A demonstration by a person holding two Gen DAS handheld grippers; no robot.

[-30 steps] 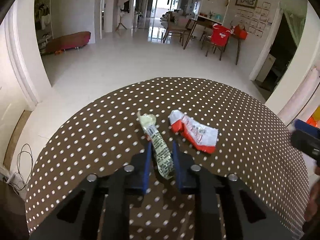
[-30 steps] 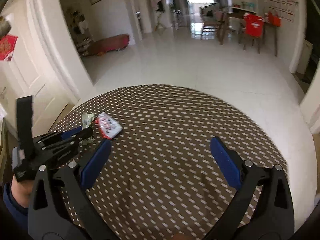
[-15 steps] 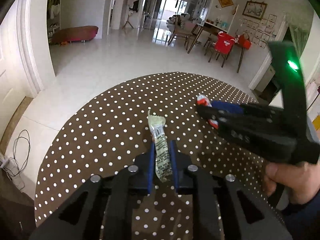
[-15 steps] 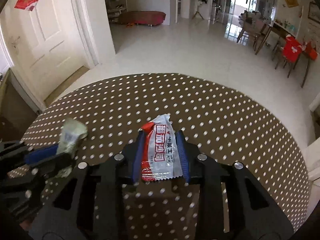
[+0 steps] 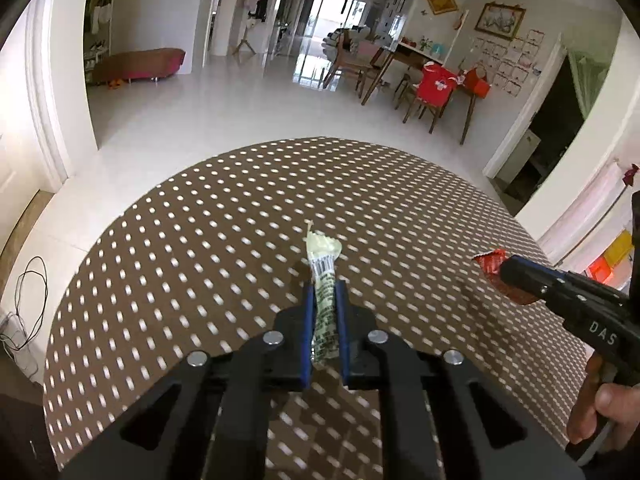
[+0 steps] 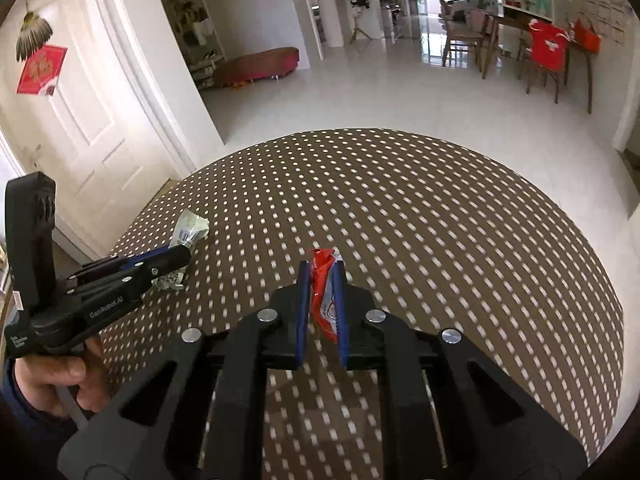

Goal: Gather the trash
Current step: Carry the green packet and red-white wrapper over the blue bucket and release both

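Both wrappers have left the table (image 5: 200,240); your left gripper (image 5: 325,292) pinches the limp green wrapper (image 5: 325,280) mid-length, right gripper (image 6: 322,270) the light red wrapper (image 6: 322,292)

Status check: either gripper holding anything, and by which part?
Left gripper pinches the pale green crinkled wrapper around its lower half. Right gripper pinches the red-and-white foil wrapper along its middle, top edge protruding.

A round brown table (image 5: 200,260) with white polka dots; beyond its far edge, glossy white floor tiles (image 5: 248,120) and a red-draped wooden chair (image 5: 434,88).
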